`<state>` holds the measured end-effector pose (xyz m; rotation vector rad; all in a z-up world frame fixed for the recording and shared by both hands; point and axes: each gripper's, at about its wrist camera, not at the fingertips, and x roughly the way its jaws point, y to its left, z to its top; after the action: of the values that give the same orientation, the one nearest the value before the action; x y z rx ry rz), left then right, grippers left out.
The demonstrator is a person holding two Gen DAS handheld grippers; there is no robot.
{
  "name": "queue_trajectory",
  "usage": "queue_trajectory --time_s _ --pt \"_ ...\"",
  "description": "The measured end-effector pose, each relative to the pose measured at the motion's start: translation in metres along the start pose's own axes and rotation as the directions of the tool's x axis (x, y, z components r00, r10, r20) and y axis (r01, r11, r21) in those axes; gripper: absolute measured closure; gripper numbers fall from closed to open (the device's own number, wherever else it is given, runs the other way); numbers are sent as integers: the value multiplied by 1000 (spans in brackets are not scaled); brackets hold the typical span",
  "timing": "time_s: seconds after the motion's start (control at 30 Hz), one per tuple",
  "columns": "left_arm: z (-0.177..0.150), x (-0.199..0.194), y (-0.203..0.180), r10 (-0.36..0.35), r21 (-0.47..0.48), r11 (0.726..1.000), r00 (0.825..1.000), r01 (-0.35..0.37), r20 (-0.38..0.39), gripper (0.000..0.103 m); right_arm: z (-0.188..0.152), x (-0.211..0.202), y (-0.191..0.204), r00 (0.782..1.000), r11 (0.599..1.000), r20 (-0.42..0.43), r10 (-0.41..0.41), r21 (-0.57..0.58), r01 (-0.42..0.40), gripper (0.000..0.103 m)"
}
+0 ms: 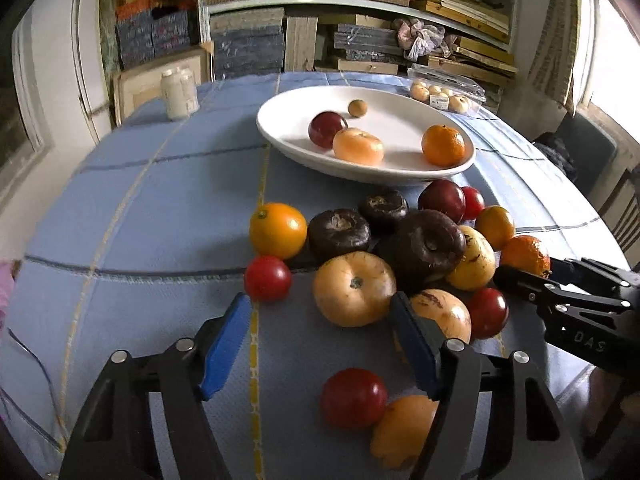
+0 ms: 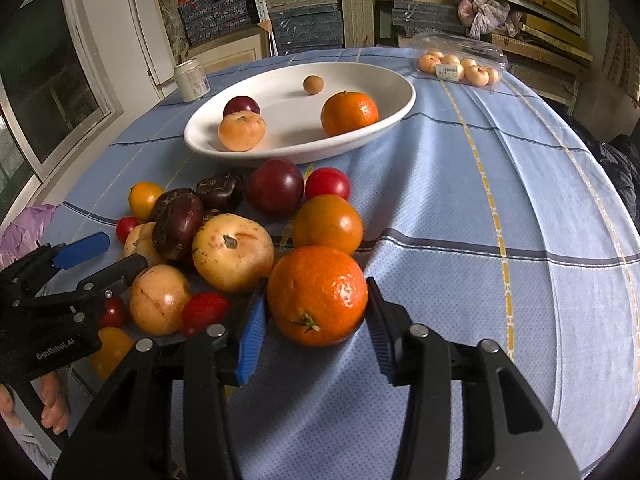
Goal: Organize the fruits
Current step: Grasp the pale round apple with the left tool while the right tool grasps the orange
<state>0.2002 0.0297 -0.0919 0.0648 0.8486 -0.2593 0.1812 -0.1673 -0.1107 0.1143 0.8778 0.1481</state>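
Your right gripper [image 2: 316,316] is clamped on the mandarin [image 2: 317,295], ready for the white dish [image 2: 400,110]; left gripper [image 1: 320,336] hangs unclenched, holding nothing.

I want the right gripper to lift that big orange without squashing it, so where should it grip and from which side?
Grip the big orange across its widest middle, coming from the near side, angled down, as the right gripper is now. Its stem end faces the camera, so the blue pads meet smooth rounded flanks. Its right side is bare tablecloth; the yellowish fruit crowds its left.
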Motion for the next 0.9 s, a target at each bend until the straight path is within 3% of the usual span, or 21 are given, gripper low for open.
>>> queue_trajectory --time_s 0.07,0.3,0.4,0.47,0.5,0.67,0.8,0.9 --pt "0 -1 2 -37 -17 999 999 37 -5 42 0 0 0 1000 1000 -1 4 3 -4 58" --pt "6 5 -12 10 44 999 1000 -11 14 45 0 -1 -1 1000 1000 -1 8 7 -8 57" --pt "10 10 -7 -23 12 1000 1000 23 -6 46 0 0 0 1000 1000 -1 8 7 -8 57" --pt "10 11 -3 -79 -17 997 996 78 -29 59 0 0 -1 1000 1000 -1 8 7 -8 57" --pt "9 11 -4 -83 -14 996 996 83 -29 58 0 -1 -1 1000 1000 -1 8 7 -8 57" --pt "10 14 -7 -66 -1 998 997 66 -27 58 0 0 0 1000 1000 -3 7 5 -7 57" --pt "17 30 -15 21 57 998 999 -19 -48 60 -1 0 -1 1000 1000 -4 13 10 -13 58" --pt "14 28 -15 21 64 998 999 -18 -45 60 -2 0 -2 1000 1000 -3 14 10 -14 58"
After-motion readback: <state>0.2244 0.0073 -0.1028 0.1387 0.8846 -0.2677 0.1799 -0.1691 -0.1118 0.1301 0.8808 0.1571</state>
